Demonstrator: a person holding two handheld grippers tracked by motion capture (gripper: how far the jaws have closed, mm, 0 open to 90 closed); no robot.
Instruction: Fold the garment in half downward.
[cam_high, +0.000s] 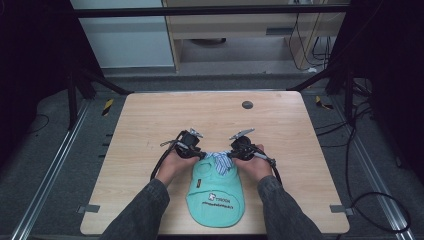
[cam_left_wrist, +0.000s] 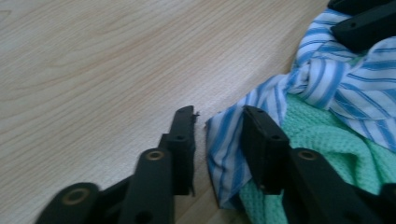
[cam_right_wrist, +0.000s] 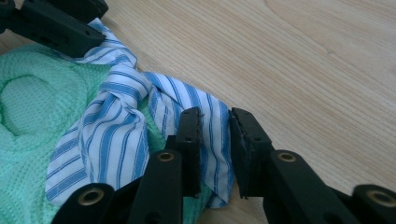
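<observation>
A small mint-green knit garment with a printed logo lies flat near the table's front edge. Its blue-and-white striped collar and knotted tie face away from me. My left gripper is at the collar's left corner. In the left gripper view its jaws straddle the striped corner with a gap beside the cloth, so the left gripper is open. My right gripper is at the right corner. Its jaws stand close on either side of the striped flap, and the right gripper is open too.
The wooden table has a dark round grommet at the back. Both forearms in grey sleeves come in beside the garment. Dark frame legs and cables stand around the table on the floor.
</observation>
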